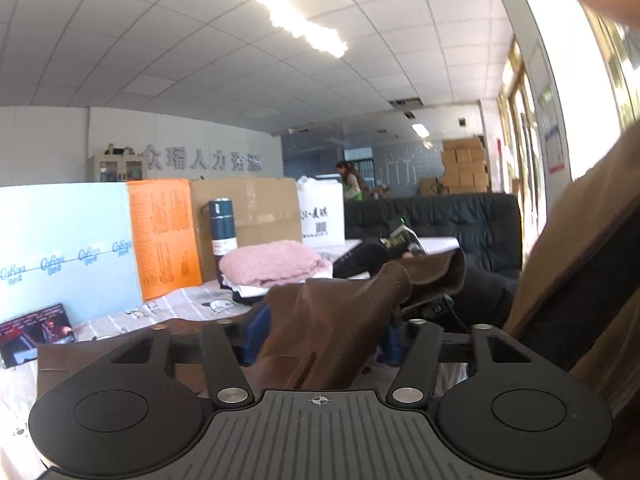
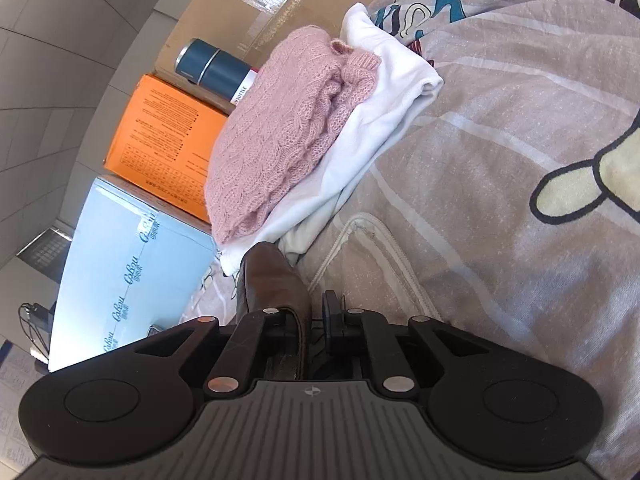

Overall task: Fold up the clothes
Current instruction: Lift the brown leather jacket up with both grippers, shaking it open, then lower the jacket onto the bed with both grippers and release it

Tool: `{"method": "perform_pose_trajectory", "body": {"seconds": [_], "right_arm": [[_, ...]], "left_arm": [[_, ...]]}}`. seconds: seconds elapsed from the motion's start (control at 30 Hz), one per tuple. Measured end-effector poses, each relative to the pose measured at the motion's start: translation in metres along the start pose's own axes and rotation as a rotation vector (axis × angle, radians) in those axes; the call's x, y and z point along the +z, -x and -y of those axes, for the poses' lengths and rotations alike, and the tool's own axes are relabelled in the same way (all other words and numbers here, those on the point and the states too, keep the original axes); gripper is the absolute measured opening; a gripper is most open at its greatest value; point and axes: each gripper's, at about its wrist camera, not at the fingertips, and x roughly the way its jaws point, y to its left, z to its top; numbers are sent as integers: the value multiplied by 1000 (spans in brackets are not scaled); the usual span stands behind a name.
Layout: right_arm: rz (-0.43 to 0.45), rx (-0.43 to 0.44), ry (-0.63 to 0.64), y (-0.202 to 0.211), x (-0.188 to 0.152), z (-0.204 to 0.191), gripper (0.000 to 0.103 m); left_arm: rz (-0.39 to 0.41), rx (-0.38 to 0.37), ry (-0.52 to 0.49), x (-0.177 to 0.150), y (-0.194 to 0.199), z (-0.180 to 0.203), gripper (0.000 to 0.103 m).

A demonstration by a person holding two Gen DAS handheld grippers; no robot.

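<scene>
Left hand-held gripper (image 1: pixel 320 340) at lower centre of its view, jaws spread; brown garment (image 1: pixel 332 340) bunched between the blue pads, pads mostly hidden by cloth, not seen pressing it; more brown cloth fills the right edge, cut off by the frame; right hand-held gripper (image 2: pixel 316 320) at lower centre of its view, jaws nearly together with a small gap; brown garment edge (image 2: pixel 276 284) lies against the left pad, right pad bare, cannot tell if it is pinched; striped cartoon-print sheet (image 2: pixel 500 168) covers the surface; beyond, pink knit sweater (image 2: pixel 288 128) folded on white garment (image 2: pixel 384 120); blue bottle (image 2: pixel 216 68), orange box (image 2: pixel 168 128), pale blue box (image 2: pixel 124 264), cardboard box (image 2: pixel 248 4) at upper left; distant room blurry.
</scene>
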Motion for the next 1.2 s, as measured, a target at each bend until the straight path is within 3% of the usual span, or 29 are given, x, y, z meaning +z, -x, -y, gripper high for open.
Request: {"method": "perform_pose_trajectory", "body": {"seconds": [0.03, 0.07, 0.2, 0.3, 0.37, 0.47, 0.5, 0.57, 0.67, 0.73, 0.8, 0.87, 0.93, 1.0, 1.03, 1.17, 1.2], "right_arm": [[-4, 11, 21, 1, -1, -3, 25], [-10, 23, 36, 2, -1, -5, 33], [-32, 32, 93, 5, 0, -13, 40], [-26, 5, 145, 7, 7, -17, 42], [-9, -36, 191, 10, 10, -20, 61], [-2, -43, 245, 15, 12, -20, 67], [1, -44, 260, 17, 12, -20, 69], [3, -36, 268, 16, 11, -19, 72], [-6, -48, 302, 11, 8, -23, 76], [-11, -58, 337, 8, 5, -27, 78], [-18, -65, 358, 5, 2, -29, 78], [-23, -68, 368, 2, 1, -29, 78], [-25, -74, 383, -1, -1, -31, 78], [-18, -90, 406, -6, -4, -34, 77], [-15, -104, 425, -9, -6, -37, 73], [-28, -102, 495, -17, -15, -48, 21], [-30, -90, 512, -18, -17, -51, 18]], "left_arm": [[29, 13, 48, 4, 11, -6, 84], [52, 11, 95, 9, 20, -14, 86], [147, 50, 187, 21, 32, -46, 90], [113, 252, 212, 29, 28, -80, 90], [69, 398, 239, 30, 19, -108, 90], [-26, 623, 305, 23, 0, -160, 98], [-67, 659, 337, 18, -8, -178, 98], [-174, 638, 451, 0, -21, -219, 98], [-233, 538, 700, -28, -52, -269, 98], [-263, 511, 836, -47, -72, -283, 97], [-268, 480, 779, -51, -86, -274, 97], [-287, 444, 705, -51, -99, -260, 89], [-349, 471, 613, -46, -110, -246, 42], [-341, 469, 572, -42, -108, -237, 19], [-335, 466, 553, -39, -106, -232, 15], [-285, 499, 455, -26, -90, -205, 10], [-255, 529, 435, -20, -80, -198, 10]]}}
